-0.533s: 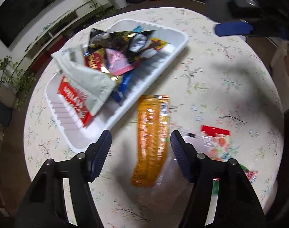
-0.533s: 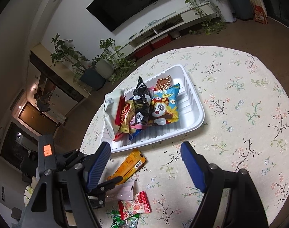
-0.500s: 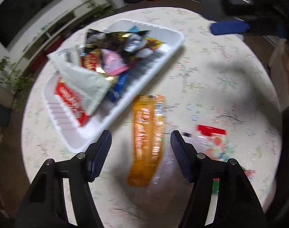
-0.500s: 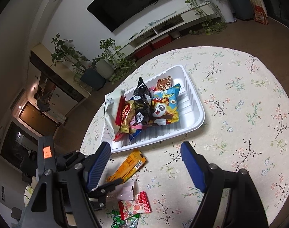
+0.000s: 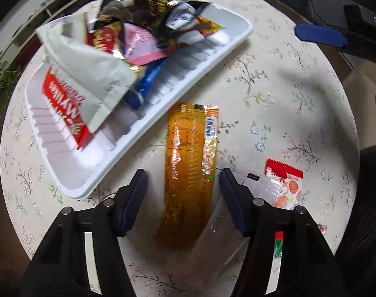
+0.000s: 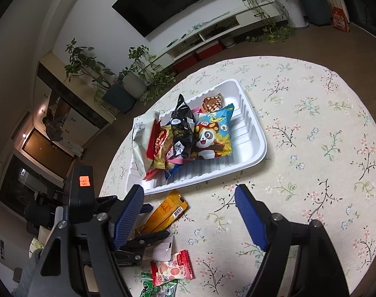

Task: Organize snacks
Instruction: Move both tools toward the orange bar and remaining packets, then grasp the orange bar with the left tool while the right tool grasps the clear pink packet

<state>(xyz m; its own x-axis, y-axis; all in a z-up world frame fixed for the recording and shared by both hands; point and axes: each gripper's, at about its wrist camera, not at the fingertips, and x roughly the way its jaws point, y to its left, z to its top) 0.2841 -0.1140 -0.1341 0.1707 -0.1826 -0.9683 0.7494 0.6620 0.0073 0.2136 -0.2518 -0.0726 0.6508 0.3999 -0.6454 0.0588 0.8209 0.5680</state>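
Note:
A white tray (image 5: 163,104) holds several snack packets, also in the right wrist view (image 6: 252,158). An orange snack packet (image 5: 190,173) lies flat on the floral table just in front of the tray; it also shows in the right wrist view (image 6: 166,212). My left gripper (image 5: 183,193) is open, low over the table, its fingers on either side of the orange packet's near half without touching it. My right gripper (image 6: 188,212) is open and empty, held high above the table. A red strawberry packet (image 5: 285,185) lies right of the orange one.
A clear plastic wrapper (image 5: 220,242) lies under the orange packet's near end. A green packet (image 6: 160,288) sits by the table's near edge. The round table (image 6: 311,128) has a floral cloth. A TV shelf and plants stand beyond it.
My left gripper has dropped lower and moved forward over the orange packet, so it now lies between the fingers. The right gripper has barely moved.

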